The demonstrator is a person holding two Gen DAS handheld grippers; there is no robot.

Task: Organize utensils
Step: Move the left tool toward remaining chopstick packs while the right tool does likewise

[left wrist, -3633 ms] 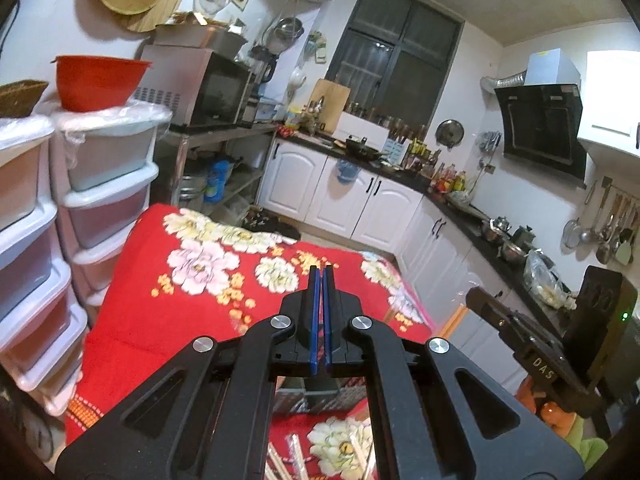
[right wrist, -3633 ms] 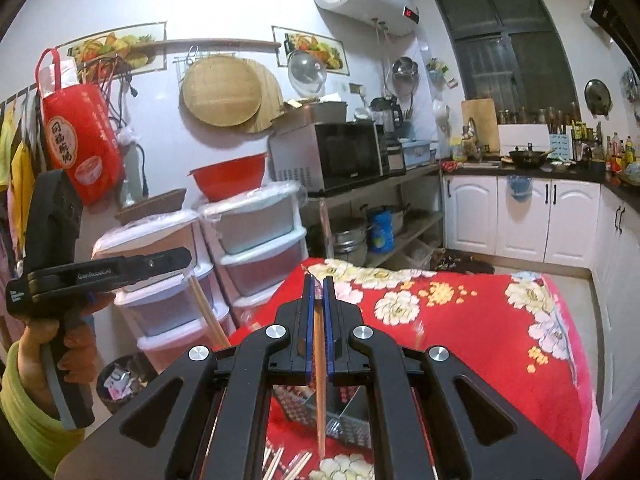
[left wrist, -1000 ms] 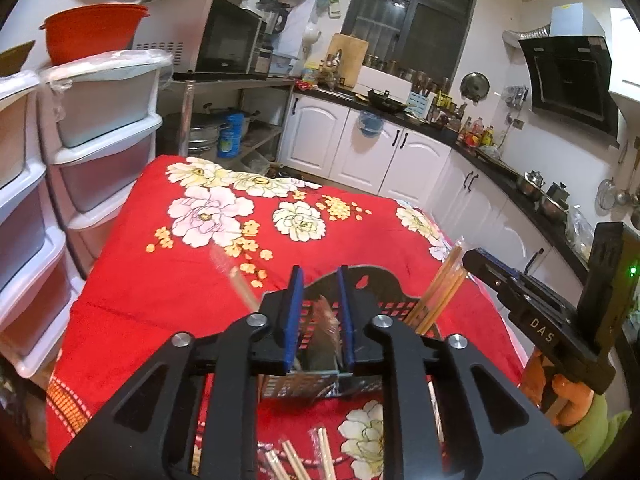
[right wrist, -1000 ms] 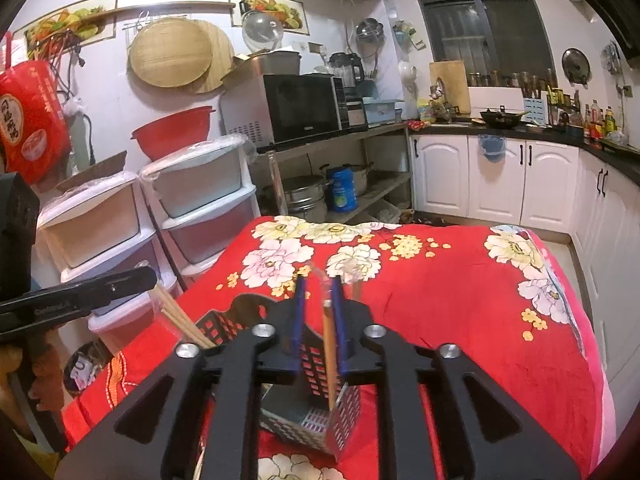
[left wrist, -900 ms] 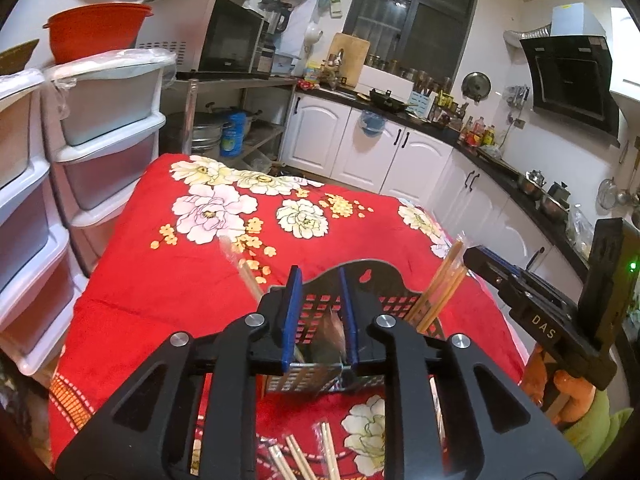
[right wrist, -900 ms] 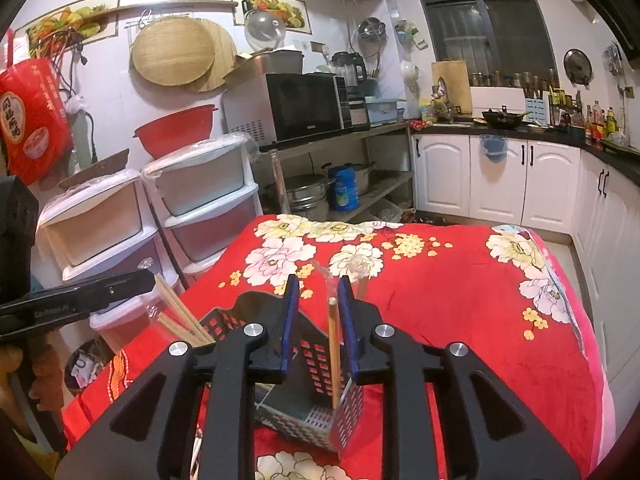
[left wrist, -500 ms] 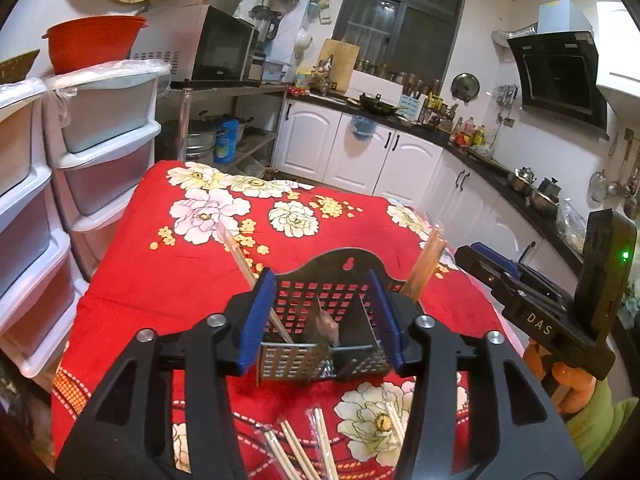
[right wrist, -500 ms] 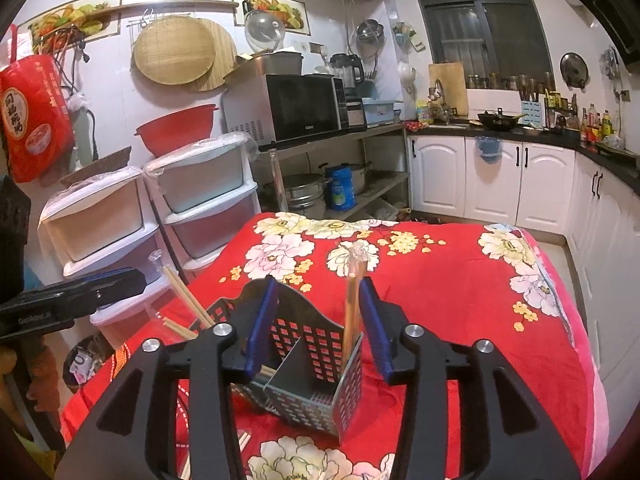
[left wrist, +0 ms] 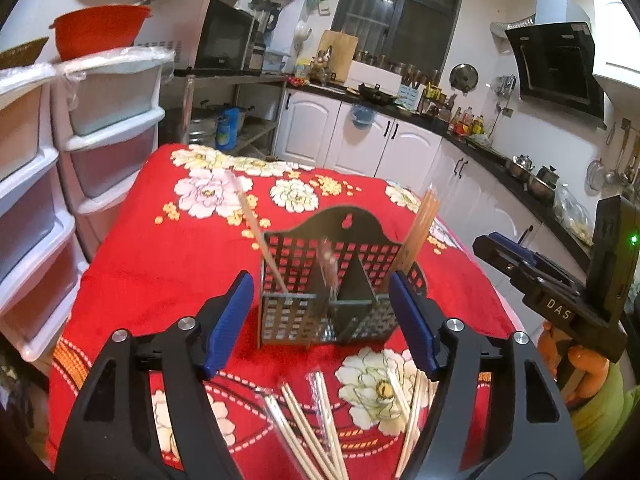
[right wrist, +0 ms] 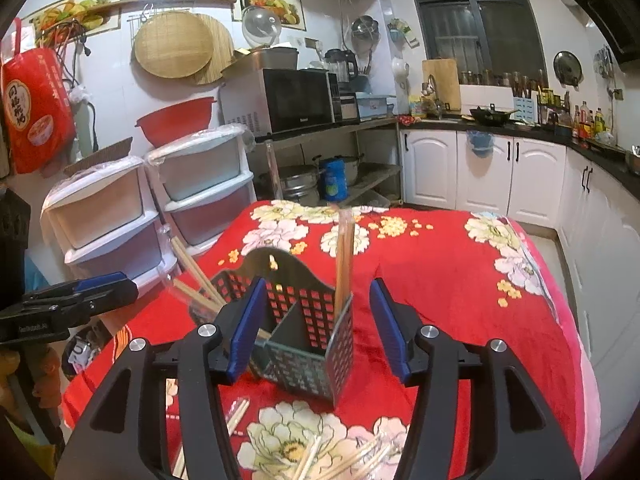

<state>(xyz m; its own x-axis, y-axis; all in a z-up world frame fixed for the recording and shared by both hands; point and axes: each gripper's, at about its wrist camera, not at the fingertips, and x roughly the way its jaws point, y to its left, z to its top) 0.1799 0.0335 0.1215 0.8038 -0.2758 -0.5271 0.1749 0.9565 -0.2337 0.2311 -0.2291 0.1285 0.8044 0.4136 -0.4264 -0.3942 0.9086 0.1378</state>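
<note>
A grey perforated metal utensil caddy (left wrist: 316,312) (right wrist: 308,348) stands on the red flowered tablecloth (left wrist: 168,248). Wrapped wooden chopsticks stand in it: one pair leaning at the left (left wrist: 260,240), one at the right (left wrist: 418,232), which also shows upright in the right wrist view (right wrist: 343,264), and more at its left side (right wrist: 192,276). My left gripper (left wrist: 322,320) is open and empty just in front of the caddy. My right gripper (right wrist: 316,324) is open and empty, framing the caddy. Several loose wrapped chopsticks (left wrist: 316,428) (right wrist: 340,460) lie on the cloth in front.
White plastic drawer towers (left wrist: 60,152) (right wrist: 168,208) stand left of the table. White kitchen cabinets (right wrist: 500,172) and a counter run behind and to the right. The other gripper's handle shows at the right edge (left wrist: 560,304) and at the left edge (right wrist: 60,304).
Both grippers held chopsticks shut, lowered them into the caddy, then opened wide and drew back. The chopsticks now stand in the caddy.
</note>
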